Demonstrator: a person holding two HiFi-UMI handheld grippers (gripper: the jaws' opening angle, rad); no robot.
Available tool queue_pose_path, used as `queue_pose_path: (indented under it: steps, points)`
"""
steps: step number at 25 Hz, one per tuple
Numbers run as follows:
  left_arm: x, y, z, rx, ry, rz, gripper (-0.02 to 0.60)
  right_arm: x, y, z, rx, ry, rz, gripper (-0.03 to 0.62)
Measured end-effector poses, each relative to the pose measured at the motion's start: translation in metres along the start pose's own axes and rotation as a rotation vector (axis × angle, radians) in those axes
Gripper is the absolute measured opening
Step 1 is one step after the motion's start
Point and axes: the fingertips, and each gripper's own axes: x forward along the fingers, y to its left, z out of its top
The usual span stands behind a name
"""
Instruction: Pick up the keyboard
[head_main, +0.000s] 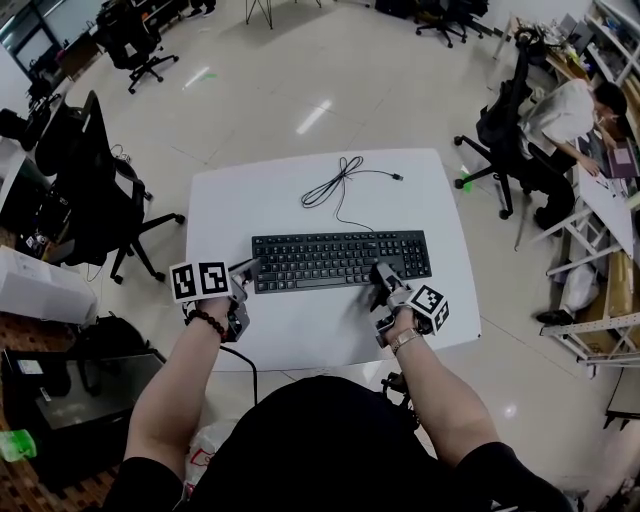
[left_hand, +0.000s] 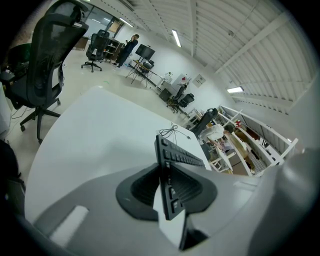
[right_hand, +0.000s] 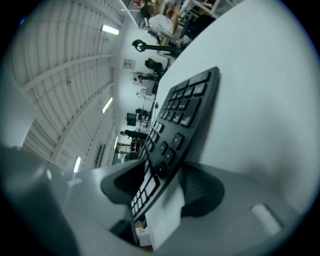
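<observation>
A black keyboard (head_main: 340, 258) lies across the middle of the white table (head_main: 300, 330), its cable (head_main: 335, 180) coiled behind it. My left gripper (head_main: 248, 270) is at the keyboard's left end. In the left gripper view the keyboard (left_hand: 180, 157) stands edge-on between the pads, and my left gripper (left_hand: 167, 190) is shut on that end. My right gripper (head_main: 383, 280) is at the front edge near the right end. In the right gripper view the keyboard (right_hand: 185, 110) passes between the jaws of my right gripper (right_hand: 165, 185), which stand wide and do not clamp it.
A black office chair (head_main: 95, 190) stands left of the table. At the right a person (head_main: 565, 115) sits at a desk, with another chair (head_main: 500, 140) near the table's right corner. The table's front edge runs just under my wrists.
</observation>
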Motion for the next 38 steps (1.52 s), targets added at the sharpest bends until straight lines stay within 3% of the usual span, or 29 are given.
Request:
queue_pose_path:
  steps: [5,14,27,38]
  points:
    - [0.001,0.001,-0.002,0.002,0.001,0.002,0.075,0.003,-0.002,0.003,0.018,-0.025,0.011,0.167]
    - [0.0,0.001,-0.002,-0.024,-0.059,-0.038,0.086,-0.011,0.03,0.012,-0.14,-0.035,0.051,0.127]
    - [-0.032,-0.013,0.026,-0.017,-0.218,-0.148,0.086,-0.037,0.144,0.014,-0.416,-0.034,0.214,0.118]
    - [-0.057,-0.039,0.055,0.054,-0.306,-0.211,0.086,-0.061,0.203,0.015,-0.544,-0.075,0.304,0.118]
